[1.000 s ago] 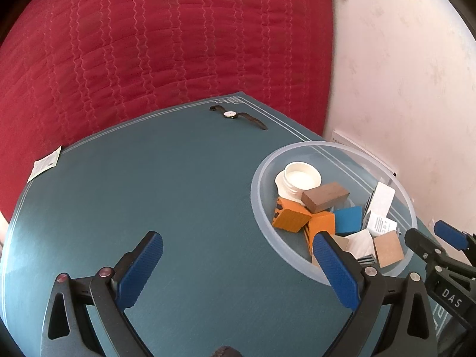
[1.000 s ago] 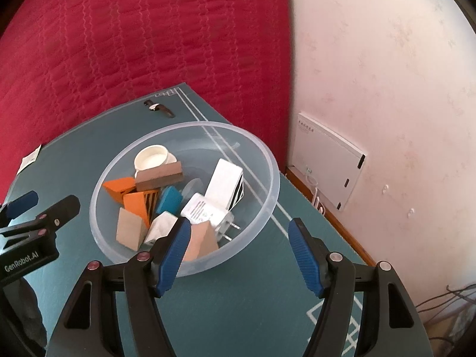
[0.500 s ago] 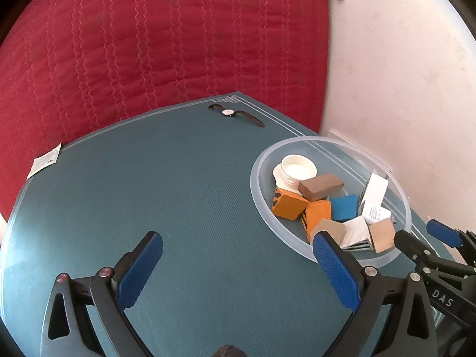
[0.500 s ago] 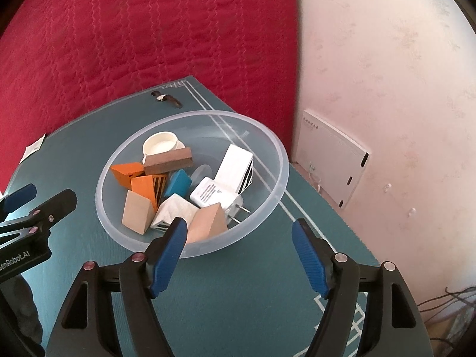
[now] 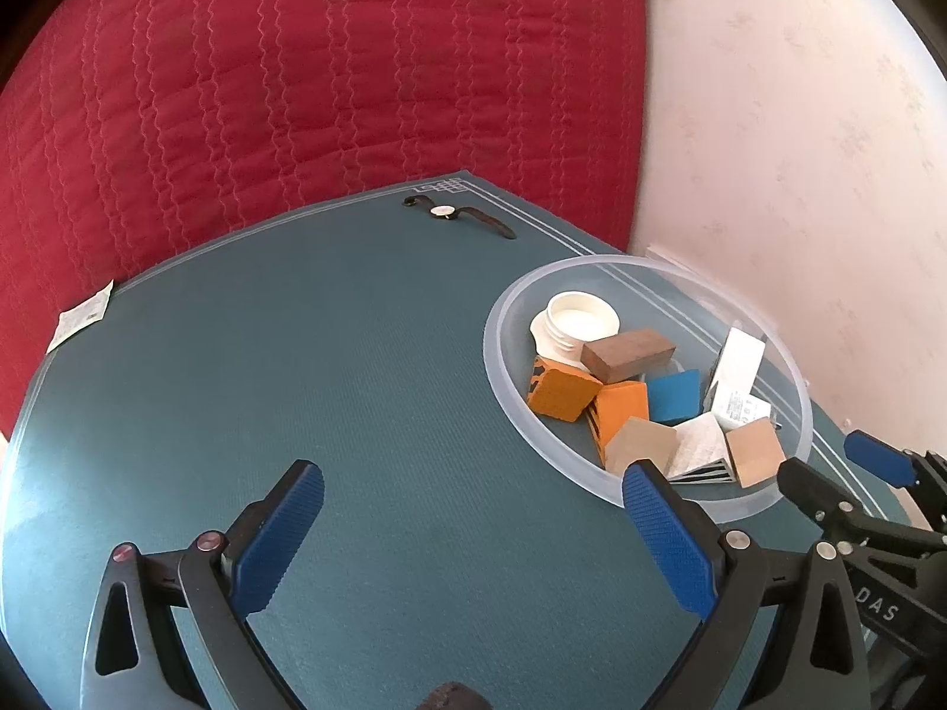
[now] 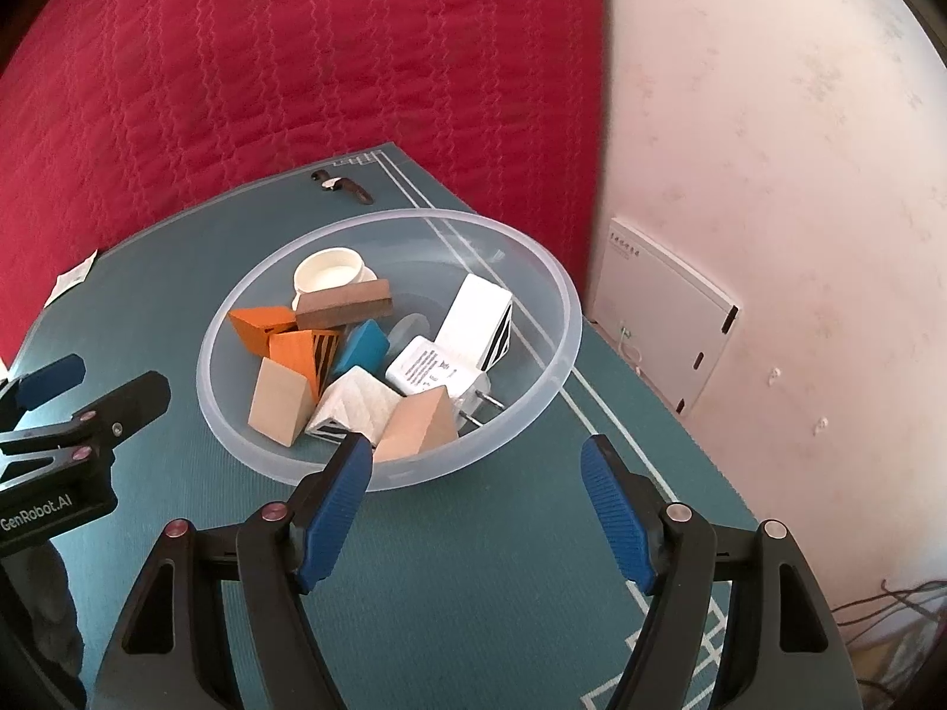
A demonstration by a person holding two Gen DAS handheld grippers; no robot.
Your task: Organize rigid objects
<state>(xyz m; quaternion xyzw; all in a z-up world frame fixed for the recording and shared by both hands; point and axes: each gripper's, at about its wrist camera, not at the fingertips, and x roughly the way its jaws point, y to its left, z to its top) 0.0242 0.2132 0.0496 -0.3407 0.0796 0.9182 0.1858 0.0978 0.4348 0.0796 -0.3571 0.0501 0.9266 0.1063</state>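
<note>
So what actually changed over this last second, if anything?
The right claw has just been opening wider, with nothing between its jaws, and it sits a little further back from the clear bowl. The left claw is open and empty as before. The bowl's contents, such as the brown block and white charger, and the wristwatch on the mat look unchanged.

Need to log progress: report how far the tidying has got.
Done: blocks, charger and lid sit in the clear bowl. In hand: nothing; left gripper and right gripper, which has just been opening, are both open and empty. Left: wristwatch and paper slip on the mat.
</note>
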